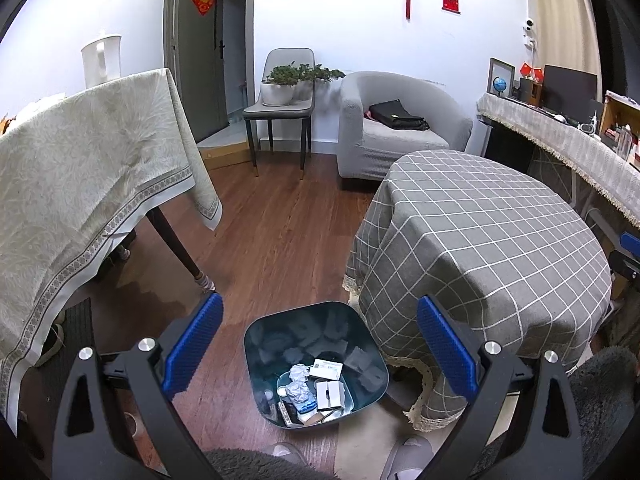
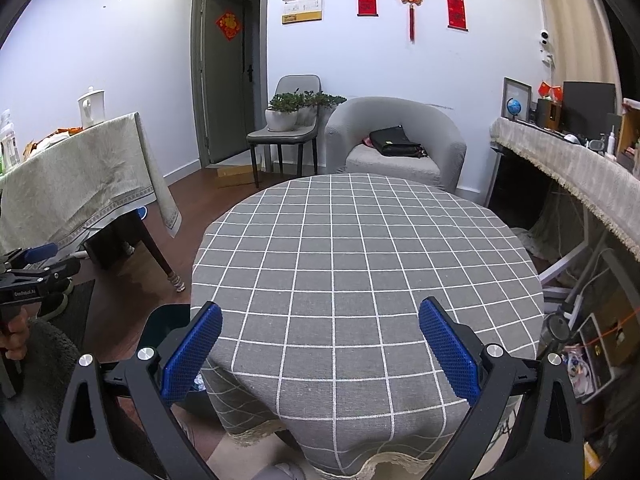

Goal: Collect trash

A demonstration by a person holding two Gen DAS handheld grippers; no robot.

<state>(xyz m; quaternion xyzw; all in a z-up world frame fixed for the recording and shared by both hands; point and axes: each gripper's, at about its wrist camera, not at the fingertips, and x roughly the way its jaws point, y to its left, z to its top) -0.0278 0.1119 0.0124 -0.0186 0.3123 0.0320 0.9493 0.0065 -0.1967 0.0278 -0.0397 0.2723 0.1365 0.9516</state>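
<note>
A dark teal trash bin (image 1: 280, 332) stands on the wooden floor beside the round table with a grey checked cloth (image 1: 500, 240). Inside lie crumpled foil (image 1: 298, 386), white cards and small boxes (image 1: 330, 394). My left gripper (image 1: 318, 344) is open and empty, held above the bin. My right gripper (image 2: 320, 344) is open and empty above the near part of the checked table (image 2: 360, 260), whose top is bare. The bin's edge (image 2: 164, 320) shows at the table's left in the right wrist view. The left gripper (image 2: 32, 276) appears at the far left there.
A table with a beige cloth (image 1: 80, 180) stands left, with a white kettle (image 1: 102, 60) on it. A grey armchair (image 1: 392, 132) with a black bag, a chair with potted plants (image 1: 284, 92) and a cluttered desk (image 1: 580, 140) stand behind. My slippers (image 1: 404, 456) are near the bin.
</note>
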